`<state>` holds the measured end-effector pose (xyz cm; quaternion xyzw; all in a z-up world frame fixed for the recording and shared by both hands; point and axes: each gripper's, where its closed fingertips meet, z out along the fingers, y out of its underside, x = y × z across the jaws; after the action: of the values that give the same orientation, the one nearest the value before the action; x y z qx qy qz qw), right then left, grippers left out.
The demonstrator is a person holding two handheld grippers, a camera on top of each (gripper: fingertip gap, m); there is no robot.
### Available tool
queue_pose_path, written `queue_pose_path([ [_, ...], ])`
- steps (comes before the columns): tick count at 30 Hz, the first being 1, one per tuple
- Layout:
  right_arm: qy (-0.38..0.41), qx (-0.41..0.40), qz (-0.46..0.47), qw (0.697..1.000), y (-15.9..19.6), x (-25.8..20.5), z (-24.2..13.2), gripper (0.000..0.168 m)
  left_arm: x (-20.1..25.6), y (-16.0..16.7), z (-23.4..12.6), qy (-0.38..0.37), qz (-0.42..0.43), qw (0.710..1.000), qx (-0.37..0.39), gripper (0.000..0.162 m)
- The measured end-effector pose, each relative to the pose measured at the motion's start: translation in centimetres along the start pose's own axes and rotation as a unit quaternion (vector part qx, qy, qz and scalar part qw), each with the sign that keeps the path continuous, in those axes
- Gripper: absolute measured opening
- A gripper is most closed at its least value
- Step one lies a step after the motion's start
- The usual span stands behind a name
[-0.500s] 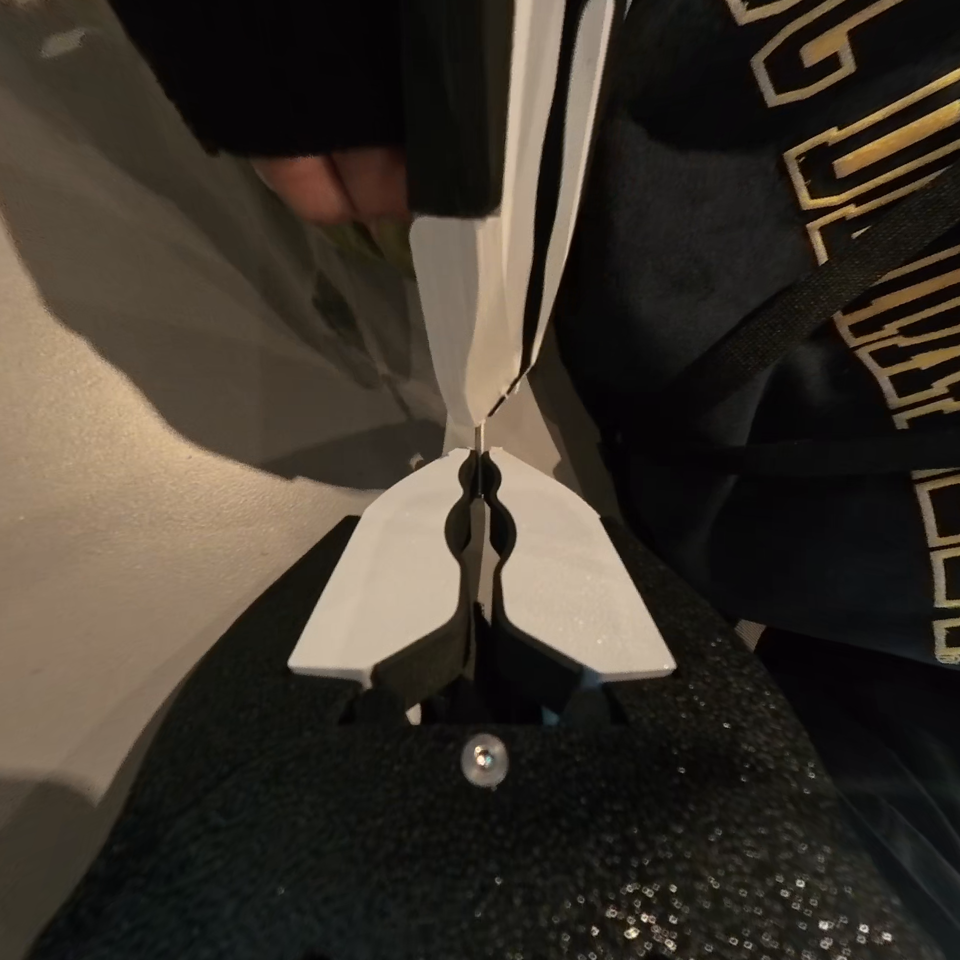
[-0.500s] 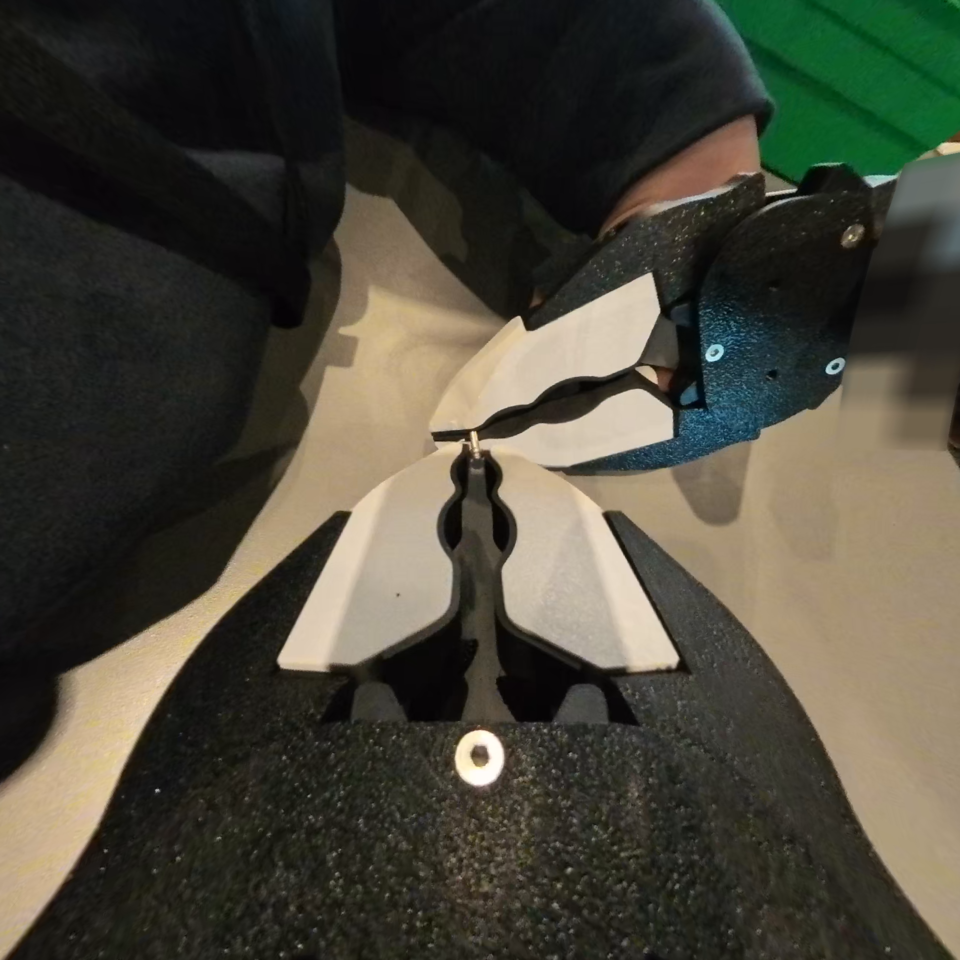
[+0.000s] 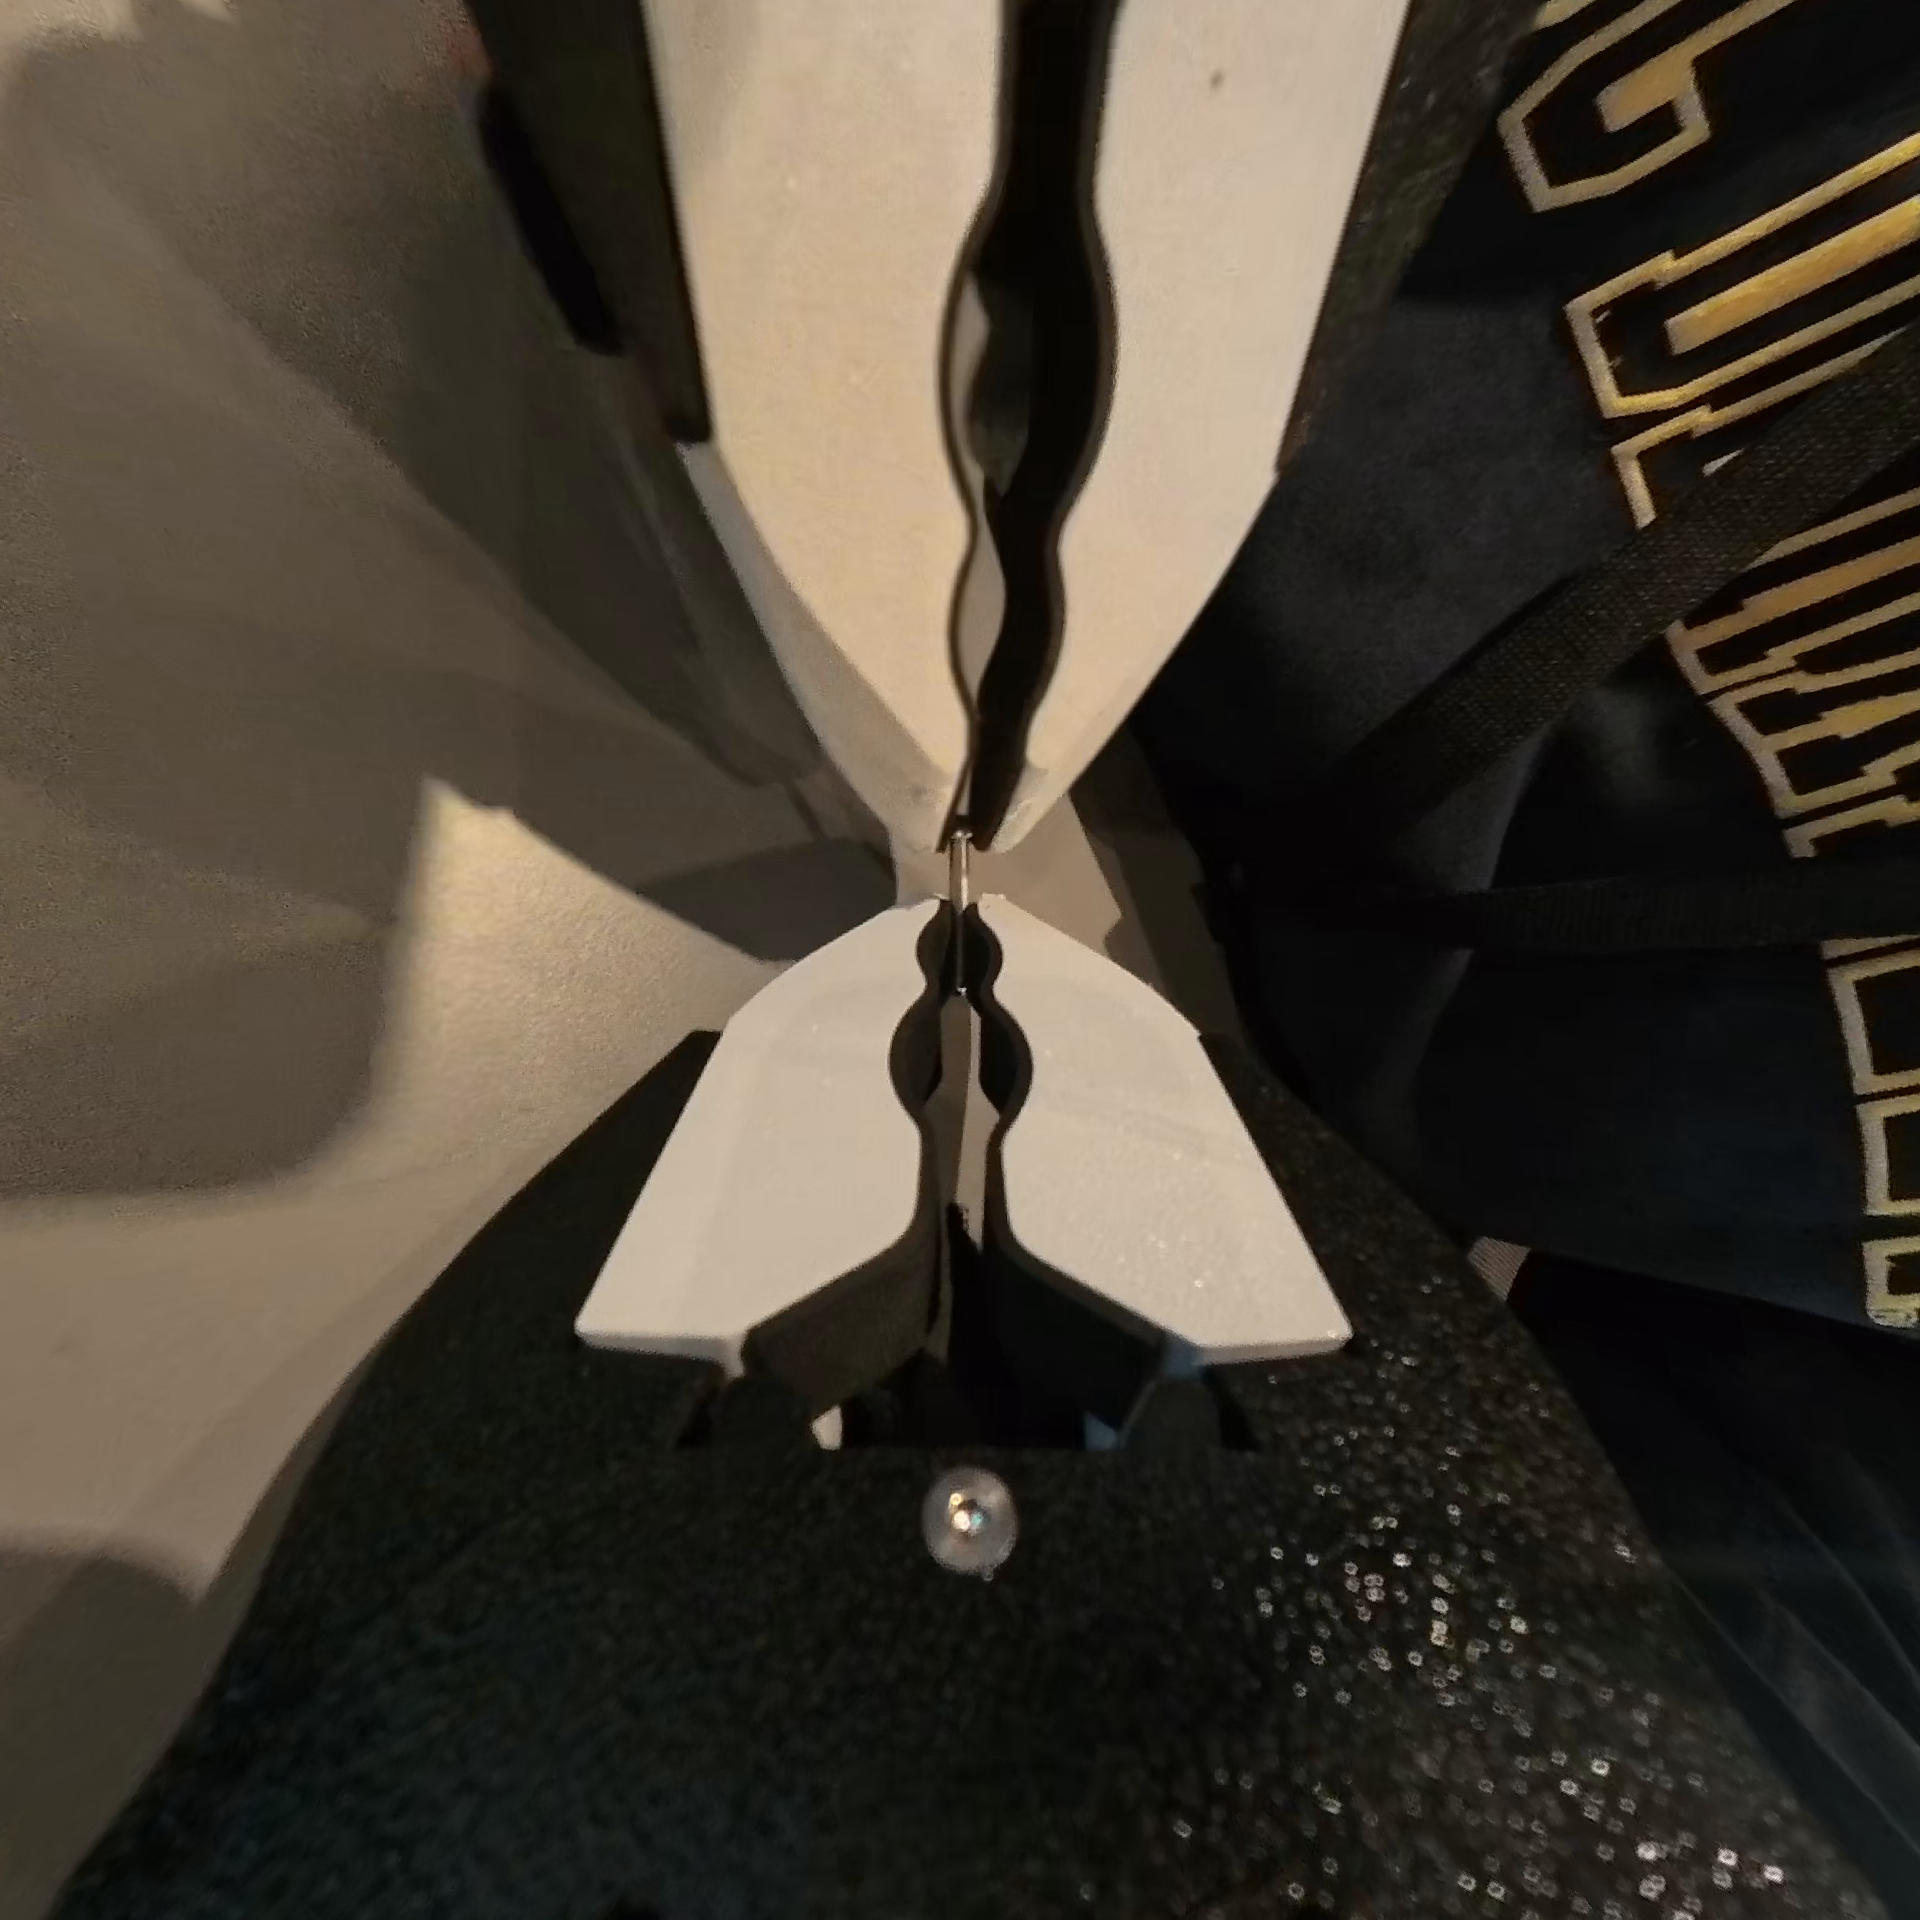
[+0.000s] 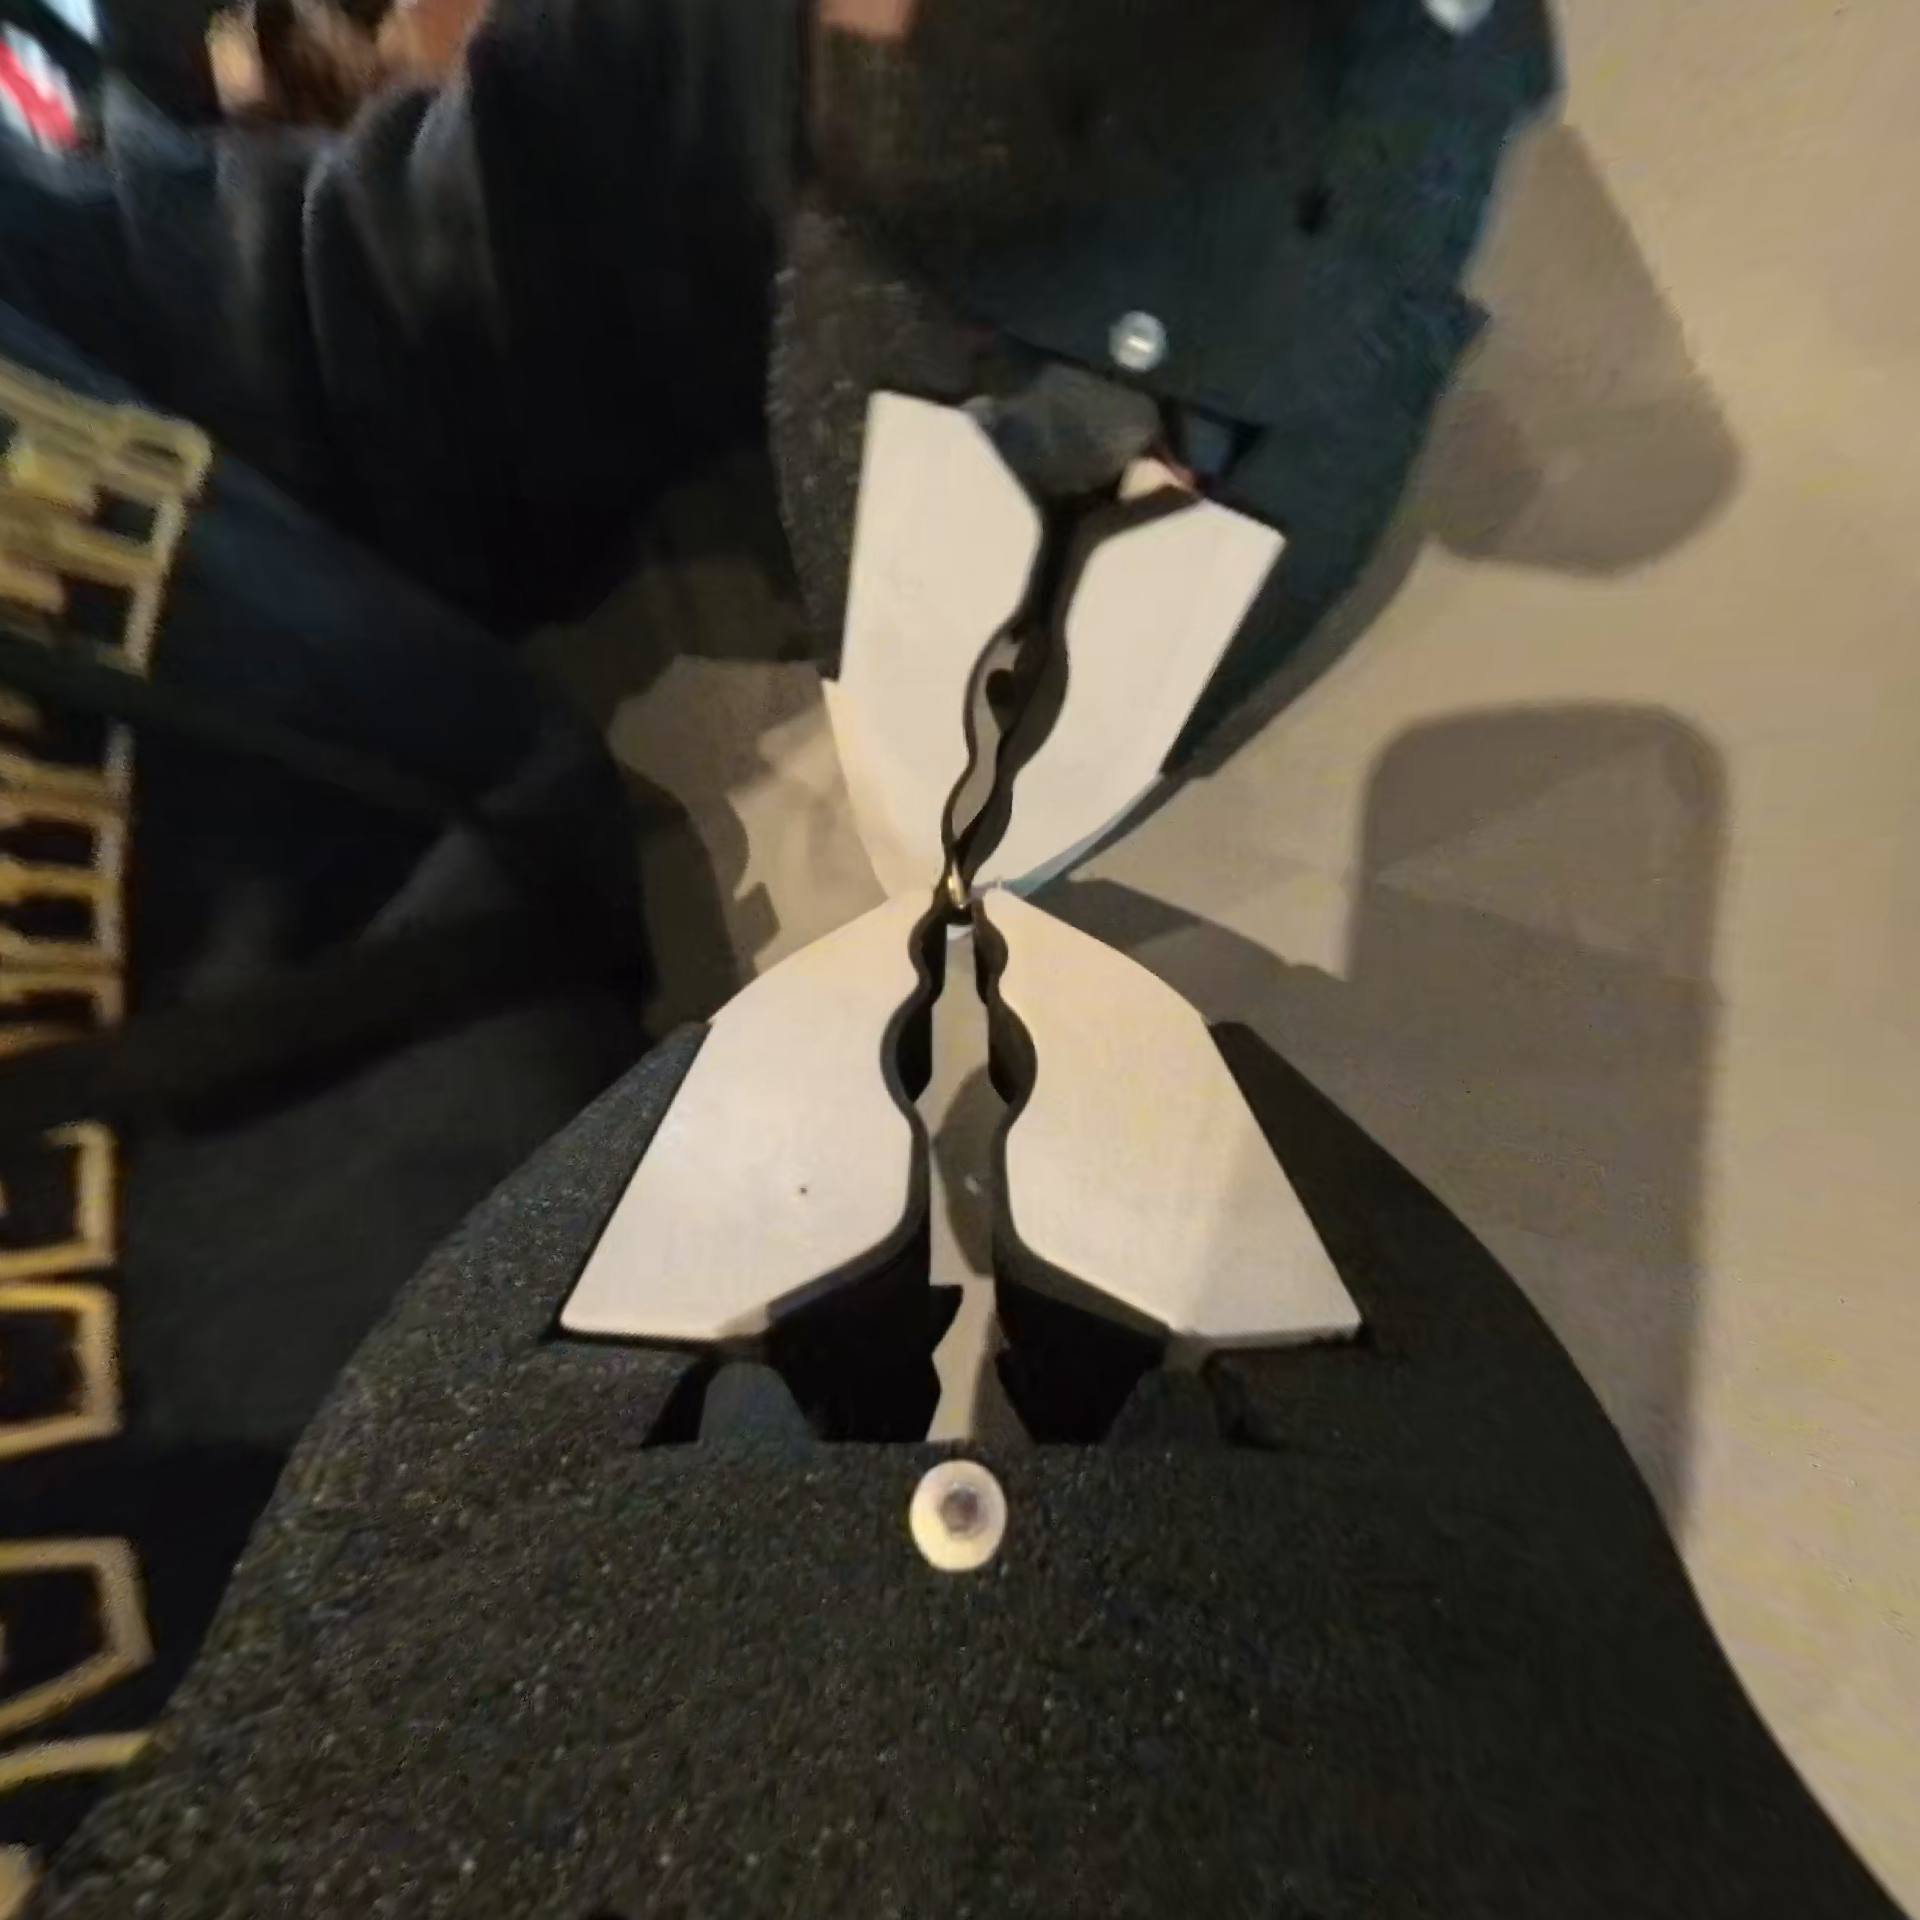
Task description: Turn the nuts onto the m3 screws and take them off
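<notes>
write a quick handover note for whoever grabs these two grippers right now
Left gripper: shut on the m3 screw, whose thin shaft sticks out past its tips.
Right gripper: shut on a small metal part at its tips, most likely the nut; too small to be sure.
Both are held tip to tip, in line, above the table.
Done: screw and nut brought together.
Left: how far the nut is threaded cannot be seen; finish turning it on, then take it off.

Place hardly telling, indoor worktop setting, plain beige tabletop (image 4: 1714,416) lying under hard shadows, person in dark lettered sweatshirt (image 3: 1558,727) sitting close behind
</notes>
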<state>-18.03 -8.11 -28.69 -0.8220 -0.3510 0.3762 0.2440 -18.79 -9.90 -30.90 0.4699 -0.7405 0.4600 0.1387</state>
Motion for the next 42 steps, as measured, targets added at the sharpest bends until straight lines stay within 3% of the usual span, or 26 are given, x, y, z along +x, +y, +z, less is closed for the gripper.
queue_pose_path([
  [1, -0.003, 0.006, 0.033, 0.999, 0.0, 0.0, 0.0, 0.005, 0.0, 0.0, 0.0, -0.001, 0.001, 1.000, -0.001, 0.001],
  [3, 0.001, 0.011, 0.012, 1.000, 0.0, 0.0, -0.2, 0.005, 0.0, 0.0, 0.0, -0.001, -0.003, 1.000, 0.002, 0.001],
  [5, 0.007, 0.014, -0.084, 0.996, -0.2, -0.1, -0.5, 0.011, 0.0, -0.1, 0.0, -0.001, -0.002, 1.000, 0.003, 0.001],
  [9, 0.028, 0.035, -0.283, 0.958, -0.9, -0.7, -1.2, 0.017, 0.0, -0.1, 0.0, -0.001, -0.002, 1.000, 0.002, 0.001],
  [15, 0.030, 0.000, -0.356, 0.934, -0.3, 0.0, -0.7, 0.012, -0.1, -0.1, 0.0, -0.001, -0.002, 1.000, 0.002, 0.001],
  [21, 0.019, 0.005, -0.357, 0.934, -0.4, 0.0, -0.5, 0.000, -0.1, -0.1, 0.0, 0.000, -0.002, 1.000, 0.002, 0.001],
  [28, 0.022, 0.015, -0.335, 0.942, -0.3, 0.1, -0.7, 0.000, -0.1, -0.2, 0.0, 0.002, -0.004, 1.000, 0.005, 0.001],
  [42, 0.022, 0.012, -0.304, 0.952, -0.3, 0.6, -0.1, 0.016, -0.1, -0.2, 0.0, 0.001, -0.004, 1.000, 0.002, 0.001],
])
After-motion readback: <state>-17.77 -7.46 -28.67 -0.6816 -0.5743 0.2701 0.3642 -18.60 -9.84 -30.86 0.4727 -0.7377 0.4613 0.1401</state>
